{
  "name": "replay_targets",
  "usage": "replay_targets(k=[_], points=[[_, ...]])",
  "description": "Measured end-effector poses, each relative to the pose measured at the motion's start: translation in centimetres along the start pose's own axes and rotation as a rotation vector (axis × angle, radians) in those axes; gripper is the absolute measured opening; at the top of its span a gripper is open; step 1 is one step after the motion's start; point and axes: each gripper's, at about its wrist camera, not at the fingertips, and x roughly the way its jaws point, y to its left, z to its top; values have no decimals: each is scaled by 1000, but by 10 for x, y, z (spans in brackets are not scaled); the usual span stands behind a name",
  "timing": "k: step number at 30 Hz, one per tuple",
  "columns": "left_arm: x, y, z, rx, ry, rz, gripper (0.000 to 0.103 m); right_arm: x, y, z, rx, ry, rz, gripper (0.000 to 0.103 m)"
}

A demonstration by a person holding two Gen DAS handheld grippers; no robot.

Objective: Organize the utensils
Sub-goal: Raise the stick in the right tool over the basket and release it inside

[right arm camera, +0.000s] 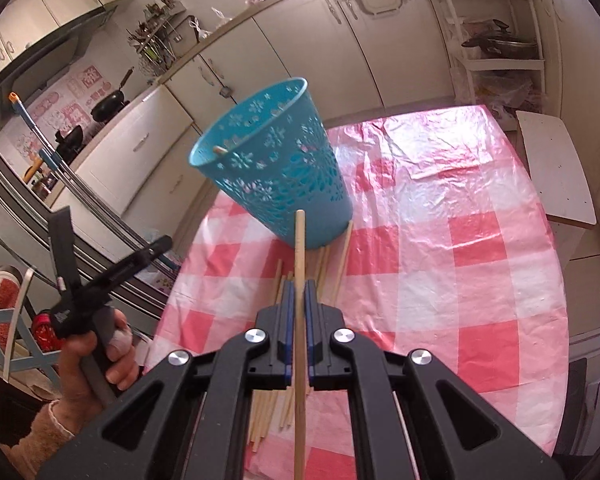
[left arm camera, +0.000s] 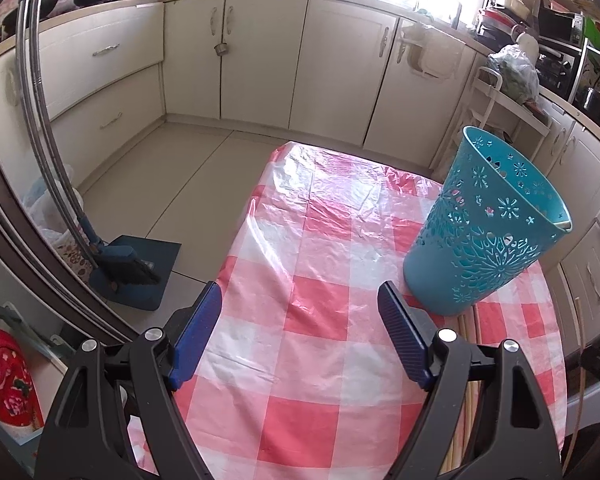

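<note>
A perforated blue holder (right arm camera: 274,164) stands on the red-and-white checked tablecloth (right arm camera: 440,248), with one chopstick tip (right arm camera: 220,150) showing at its rim. My right gripper (right arm camera: 299,286) is shut on a single wooden chopstick (right arm camera: 299,240), held above the table and pointing toward the holder's base. Several more chopsticks (right arm camera: 332,258) lie flat on the cloth beside the holder. In the left wrist view my left gripper (left arm camera: 300,300) hovers open over the cloth, nothing between its fingers, with the blue holder (left arm camera: 484,224) to its right. Loose chopsticks (left arm camera: 470,328) show behind the right finger.
A person's hand (right arm camera: 100,356) holds the left gripper at the table's left edge. White kitchen cabinets (left arm camera: 260,60) surround the table. A broom and dustpan (left arm camera: 132,268) sit on the floor to the left. A white shelf rack (right arm camera: 496,20) and a white stool (right arm camera: 556,168) stand at the right.
</note>
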Motion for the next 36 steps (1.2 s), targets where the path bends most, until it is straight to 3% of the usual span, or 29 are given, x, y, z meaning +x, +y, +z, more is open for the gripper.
replay_targets(k=[12, 21, 27, 30, 36], points=[[-3, 5, 0, -24, -7, -6, 77, -30, 42, 51, -1, -121, 192, 6], [-4, 4, 0, -37, -11, -13, 77, -27, 67, 103, 16, -304, 271, 6], [-3, 3, 1, -43, 0, -30, 77, -6, 67, 136, 51, -419, 220, 6], [-3, 2, 1, -41, 1, -39, 77, 11, 62, 148, 49, -494, 134, 6], [-4, 1, 3, -44, -6, -51, 78, 55, 39, 157, 66, -516, -14, 6]])
